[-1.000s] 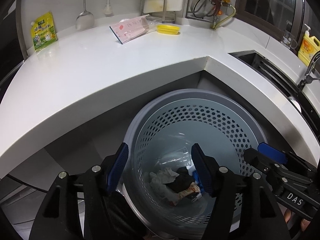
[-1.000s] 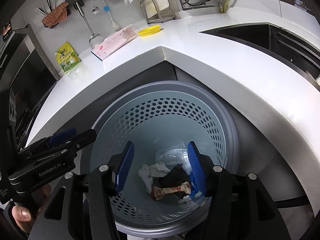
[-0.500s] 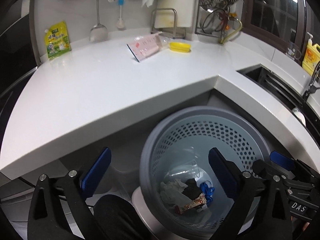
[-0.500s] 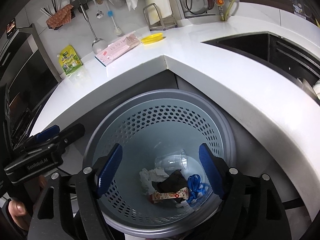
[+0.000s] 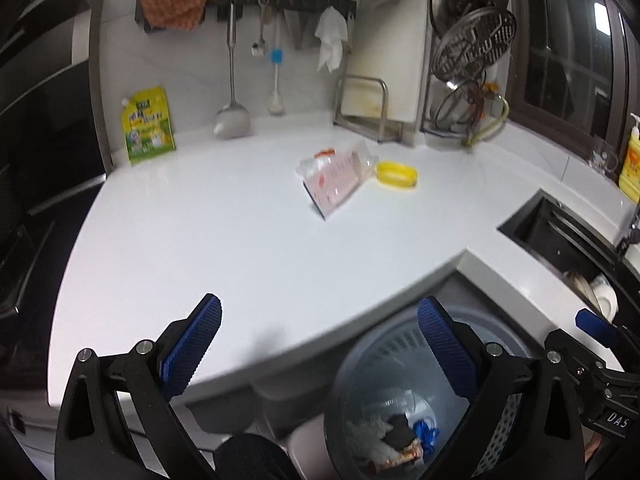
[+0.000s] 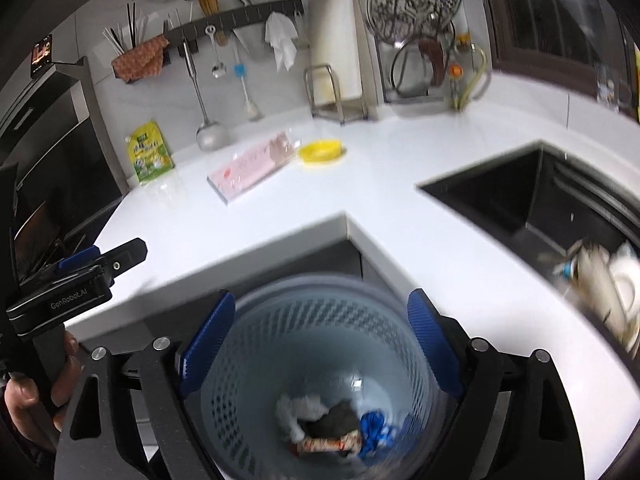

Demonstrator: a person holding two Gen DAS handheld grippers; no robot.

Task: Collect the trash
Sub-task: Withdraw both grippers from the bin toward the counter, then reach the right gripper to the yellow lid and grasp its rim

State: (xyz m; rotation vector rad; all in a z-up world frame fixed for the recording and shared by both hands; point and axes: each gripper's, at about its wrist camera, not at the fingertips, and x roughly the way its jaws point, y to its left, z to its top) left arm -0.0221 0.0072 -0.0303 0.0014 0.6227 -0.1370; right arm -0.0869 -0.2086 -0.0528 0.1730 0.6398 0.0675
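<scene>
1. While both tools hang above the bin, the left gripper (image 5: 320, 344) has its blue pads spread wide with nothing between them; it sits over the white bench (image 5: 240, 240) edge and the bin's rim.
2. The right gripper (image 6: 320, 336) is likewise released and carries nothing, its pads framing the mouth of the perforated grey trash basket (image 6: 256, 360).
3. The basket stands on the floor in the inner corner of the L-shaped bench, below its edge.
4. At the basket's bottom lies the collected trash (image 6: 332, 428): crumpled white paper, a dark wad, a blue scrap and a printed wrapper, all touching in one heap.
5. On the bench, well apart from the basket, a pink packet (image 5: 334, 182) lies flat, with a yellow dish (image 5: 396, 174) just beside it.
6. A yellow-green pouch (image 5: 148, 124) leans against the back wall near a hanging spatula (image 5: 232, 120).
7. A dark sink (image 6: 520, 192) is cut into the bench to the right, with crockery in it, blurred.
8. In the right wrist view, the left tool shows at the left edge, held in a hand (image 6: 24, 396).
</scene>
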